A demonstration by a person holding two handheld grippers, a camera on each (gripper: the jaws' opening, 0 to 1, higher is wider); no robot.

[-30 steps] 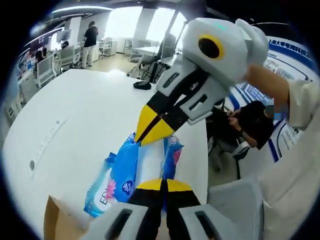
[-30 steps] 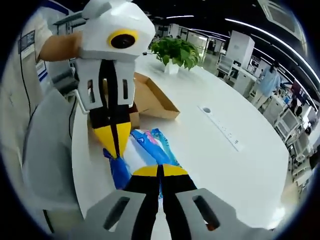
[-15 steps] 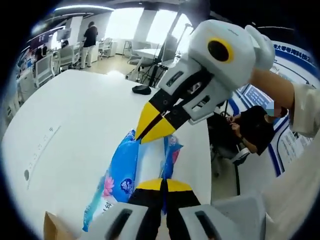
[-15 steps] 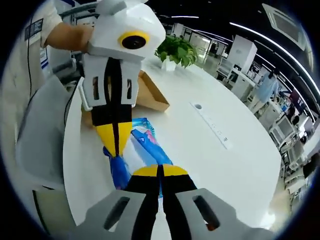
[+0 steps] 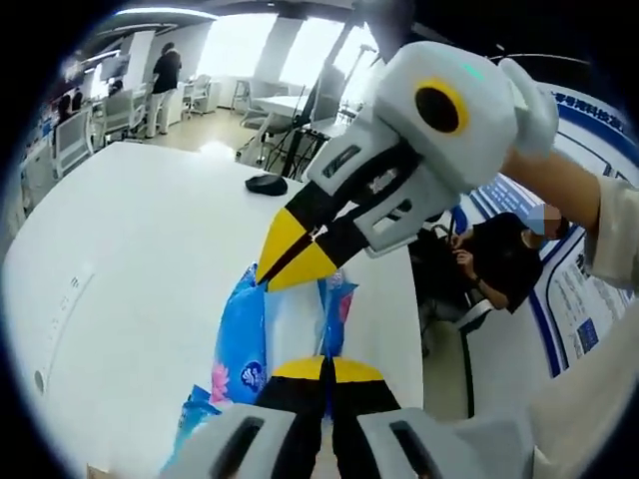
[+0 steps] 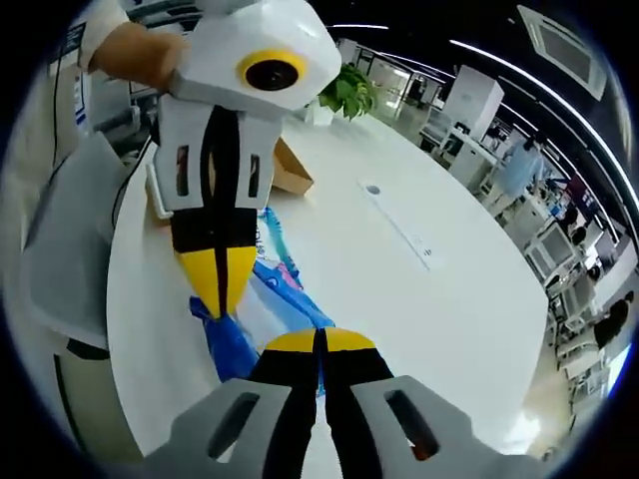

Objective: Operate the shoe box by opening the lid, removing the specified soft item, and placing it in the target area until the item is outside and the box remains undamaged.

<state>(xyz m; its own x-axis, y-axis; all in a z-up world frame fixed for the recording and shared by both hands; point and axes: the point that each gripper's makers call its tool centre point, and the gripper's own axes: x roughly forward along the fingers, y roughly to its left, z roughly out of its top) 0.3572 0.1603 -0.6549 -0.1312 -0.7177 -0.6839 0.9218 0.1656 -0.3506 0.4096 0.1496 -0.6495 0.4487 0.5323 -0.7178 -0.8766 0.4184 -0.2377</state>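
Both grippers, left & right, jaws closed on opposite ends of blue tissue pack above white table.

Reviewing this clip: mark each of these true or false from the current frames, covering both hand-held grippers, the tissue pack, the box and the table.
1. Both hand-held grippers are shut on the blue tissue pack, one at each end. True.
2. The left hand-held gripper is open and empty. False: its yellow tips are closed on the pack's edge.
3. The cardboard box lies behind the pack on the white table. True.
4. A potted plant stands beyond the box. True.
5. The right hand-held gripper is gripping the box. False: it is closed on the pack's far end.
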